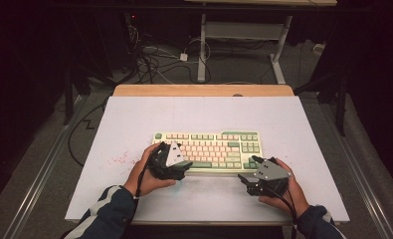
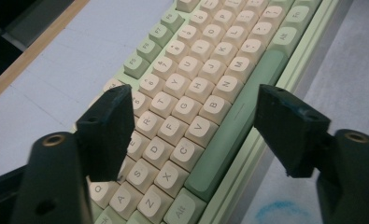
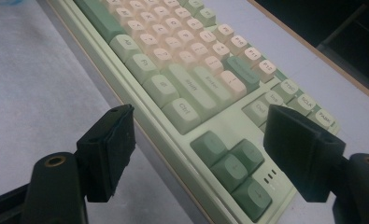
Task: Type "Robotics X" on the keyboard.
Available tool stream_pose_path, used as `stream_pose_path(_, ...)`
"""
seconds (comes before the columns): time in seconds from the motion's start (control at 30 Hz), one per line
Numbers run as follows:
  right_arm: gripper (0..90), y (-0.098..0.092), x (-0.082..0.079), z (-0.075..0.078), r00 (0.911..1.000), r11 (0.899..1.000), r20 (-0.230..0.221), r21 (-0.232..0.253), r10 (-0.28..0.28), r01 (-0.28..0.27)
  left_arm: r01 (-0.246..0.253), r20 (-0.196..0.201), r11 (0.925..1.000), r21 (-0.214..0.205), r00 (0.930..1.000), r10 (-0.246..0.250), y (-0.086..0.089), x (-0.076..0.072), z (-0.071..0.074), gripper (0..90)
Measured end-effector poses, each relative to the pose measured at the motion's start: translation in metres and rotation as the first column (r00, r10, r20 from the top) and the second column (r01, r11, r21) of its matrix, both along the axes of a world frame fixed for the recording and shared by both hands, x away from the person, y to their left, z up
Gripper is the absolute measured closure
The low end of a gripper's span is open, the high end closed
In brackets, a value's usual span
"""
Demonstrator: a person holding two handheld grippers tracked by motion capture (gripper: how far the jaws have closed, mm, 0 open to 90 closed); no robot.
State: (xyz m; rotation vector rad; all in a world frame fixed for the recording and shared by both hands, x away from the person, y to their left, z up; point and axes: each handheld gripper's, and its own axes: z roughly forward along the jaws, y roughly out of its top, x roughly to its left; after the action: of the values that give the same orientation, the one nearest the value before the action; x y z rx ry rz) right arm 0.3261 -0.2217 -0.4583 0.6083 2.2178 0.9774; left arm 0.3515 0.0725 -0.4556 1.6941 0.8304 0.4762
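A mint-green keyboard (image 1: 209, 144) with cream and green keys lies across the middle of the white tabletop (image 1: 134, 119). My left gripper (image 1: 185, 164) hovers over its left front corner. In the left gripper view, the keyboard (image 2: 205, 70) runs away between the jaws of the gripper (image 2: 194, 105), which stand wide apart over the letter keys and space bar, pressing on nothing. My right gripper (image 1: 248, 169) sits at the right front corner. Its view shows the gripper (image 3: 201, 121) open, straddling the front edge of the keyboard (image 3: 182, 60) near the arrow keys.
Faint red specks (image 1: 122, 159) mark the sheet left of the keyboard, and a blue smudge (image 2: 278, 210) lies in front of it. A wooden strip (image 1: 204, 89) borders the far edge. Beyond it are cables (image 1: 154, 59) and a desk frame (image 1: 202, 50) on the floor.
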Motion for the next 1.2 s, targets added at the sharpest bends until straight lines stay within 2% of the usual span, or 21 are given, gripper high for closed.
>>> stream_pose_path(0.2,26.2,-0.001,0.000,0.001,1.0000,1.000,0.003,0.003,-0.003,0.003,-0.011,0.004,0.9999,-0.005,0.9999,0.011,0.009,-0.002,-0.001,22.7)
stream_pose_path(0.33,26.2,-0.001,0.000,0.002,1.0000,1.000,0.006,0.009,-0.006,0.006,-0.024,-0.002,0.9994,-0.026,0.9997,0.024,0.018,-0.004,0.000,22.8)
stream_pose_path(0.5,26.2,-0.002,0.000,0.002,0.9999,1.000,0.010,0.018,-0.014,0.014,-0.043,0.001,0.9991,-0.004,0.9991,0.043,0.030,-0.006,-0.004,22.8)
stream_pose_path(0.93,27.3,-0.003,0.002,0.003,0.9994,0.999,0.011,0.028,-0.032,0.032,-0.104,-0.008,0.9946,-0.004,0.9946,0.104,0.059,-0.012,-0.009,22.8)
stream_pose_path(1.1,31.3,-0.003,0.006,0.009,0.9976,0.997,0.019,0.046,-0.067,0.066,-0.118,-0.001,0.9930,-0.007,0.9930,0.118,0.067,-0.013,-0.011,22.0)
stream_pose_path(1.2,34.7,-0.004,0.008,0.013,0.9976,0.996,0.026,0.056,-0.064,0.063,-0.125,0.000,0.9920,-0.014,0.9921,0.125,0.073,-0.013,-0.012,21.1)
